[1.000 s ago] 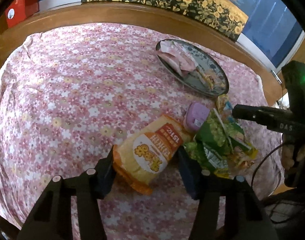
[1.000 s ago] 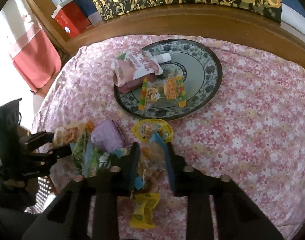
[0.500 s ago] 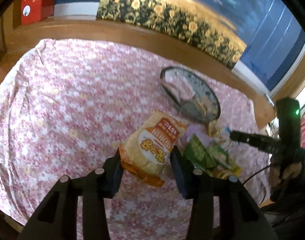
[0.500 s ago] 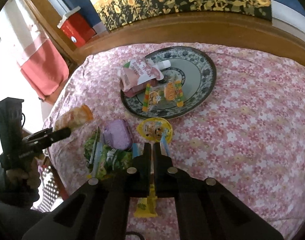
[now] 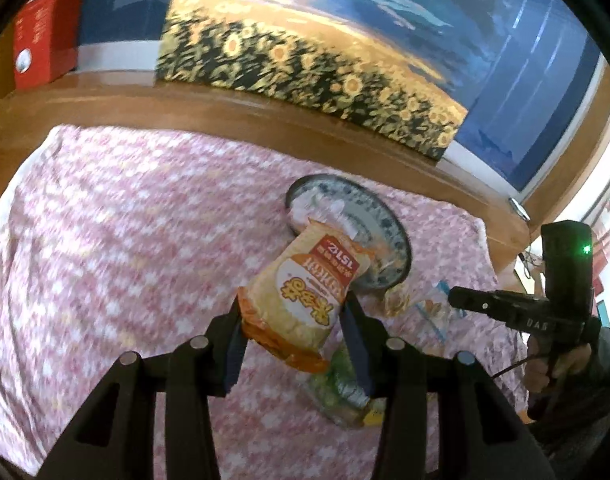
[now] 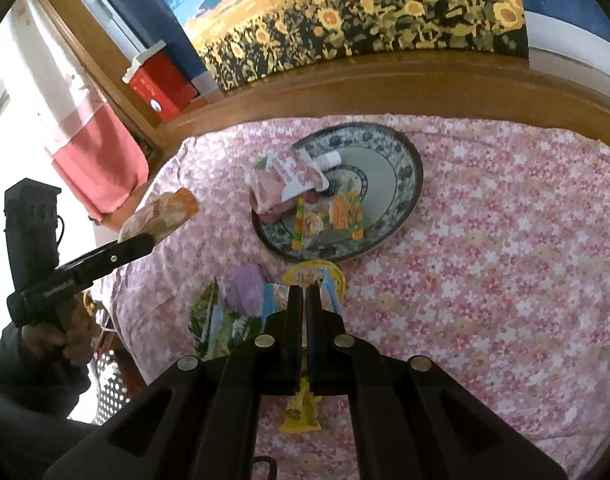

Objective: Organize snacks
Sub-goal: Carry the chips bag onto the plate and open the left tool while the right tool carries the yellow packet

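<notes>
While the orange snack bag (image 5: 305, 300) hung in the air above the flowered tablecloth (image 5: 125, 240), the left gripper (image 5: 293, 320) squeezed it from both sides, jaws partly apart. It sat just in front of the blue patterned plate (image 5: 389, 232). The right gripper (image 6: 301, 300) had its jaws pinched tight on a thin clear wrapper (image 6: 271, 300), near the purple packet (image 6: 245, 284). A hand (image 6: 61, 328) held the left tool's handle, pointing slanted down.
</notes>
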{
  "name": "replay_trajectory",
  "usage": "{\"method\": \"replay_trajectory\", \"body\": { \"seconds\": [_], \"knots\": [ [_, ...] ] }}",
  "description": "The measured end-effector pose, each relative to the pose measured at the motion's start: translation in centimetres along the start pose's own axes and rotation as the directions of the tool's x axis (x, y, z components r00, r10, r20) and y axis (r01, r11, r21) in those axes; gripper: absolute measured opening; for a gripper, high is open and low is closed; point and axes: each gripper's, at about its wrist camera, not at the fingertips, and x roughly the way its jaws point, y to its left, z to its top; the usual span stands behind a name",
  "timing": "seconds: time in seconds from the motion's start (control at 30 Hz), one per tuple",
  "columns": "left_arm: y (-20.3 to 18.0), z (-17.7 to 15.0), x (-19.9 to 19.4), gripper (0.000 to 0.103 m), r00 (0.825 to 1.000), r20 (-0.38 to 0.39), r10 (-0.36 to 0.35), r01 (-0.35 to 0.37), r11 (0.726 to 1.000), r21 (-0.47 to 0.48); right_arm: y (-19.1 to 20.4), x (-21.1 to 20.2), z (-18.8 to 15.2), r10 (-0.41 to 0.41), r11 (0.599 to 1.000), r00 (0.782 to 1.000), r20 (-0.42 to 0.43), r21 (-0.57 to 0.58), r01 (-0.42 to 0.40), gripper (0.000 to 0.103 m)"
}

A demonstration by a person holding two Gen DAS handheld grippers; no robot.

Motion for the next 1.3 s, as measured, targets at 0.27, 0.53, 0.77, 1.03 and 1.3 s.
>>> {"method": "replay_trajectory", "body": {
  "seconds": [0.27,0.53,0.77,1.03,1.3],
  "knots": [
    [-3.2,4.1,3.3,0.046,0.998,-0.012,-0.069,0.070,0.990,0.124,-0.7,-1.9,0.9,-0.015,1.000,0.998,0.056,0.028,0.013,0.003],
    [-6.1,6.6,7.6,0.046,0.991,-0.049,-0.122,0.129,0.971,0.202,-1.8,-2.2,2.9,-0.020,0.999,0.996,0.088,0.044,0.016,0.003],
    [-6.8,8.3,11.5,0.046,0.990,-0.105,-0.097,0.120,0.962,0.244,-2.6,-0.4,5.2,-0.006,0.999,0.995,0.095,0.041,0.003,0.003],
    [-8.2,9.5,15.2,0.046,0.984,-0.161,-0.081,0.125,0.952,0.280,-5.0,2.3,7.5,-0.024,0.998,0.998,0.065,0.056,0.020,0.003],
    [-7.8,11.3,17.6,0.047,0.978,-0.190,-0.081,0.139,0.938,0.318,-6.6,4.4,8.9,-0.031,0.997,0.999,0.042,0.068,0.028,0.003]
  ]
}}
